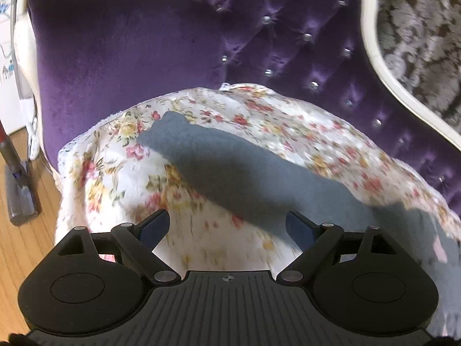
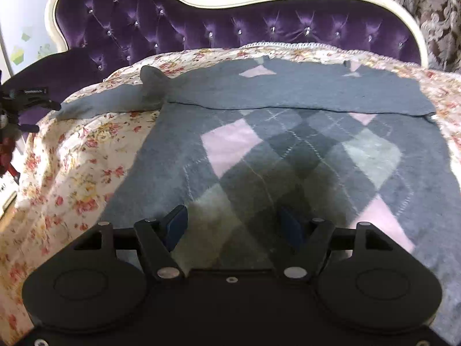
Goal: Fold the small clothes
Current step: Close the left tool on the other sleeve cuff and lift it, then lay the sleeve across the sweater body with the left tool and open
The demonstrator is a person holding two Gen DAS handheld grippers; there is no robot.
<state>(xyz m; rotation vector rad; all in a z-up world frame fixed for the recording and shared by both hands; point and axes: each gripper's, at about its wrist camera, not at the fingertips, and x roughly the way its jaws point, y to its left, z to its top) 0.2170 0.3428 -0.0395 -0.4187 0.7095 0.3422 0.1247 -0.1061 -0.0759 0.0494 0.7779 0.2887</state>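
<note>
A grey argyle sweater (image 2: pixel 288 150) with pink and pale diamonds lies flat on a floral cloth (image 2: pixel 80 155) over a purple sofa. Its top part is folded down across the body, with the fold edge (image 2: pixel 288 106) running left to right. One grey sleeve (image 1: pixel 230 170) stretches out to the left. My left gripper (image 1: pixel 227 225) is open and empty, just above the sleeve's near end. My right gripper (image 2: pixel 233 225) is open and empty, low over the sweater's near hem. The left gripper also shows at the left edge of the right wrist view (image 2: pixel 31 101).
The tufted purple sofa back (image 2: pixel 230 31) with a cream frame rises behind the cloth. A purple cushion (image 1: pixel 124 57) stands at the sofa's left end. Wood floor (image 1: pixel 17 245) and a vacuum head (image 1: pixel 20 190) lie to the left.
</note>
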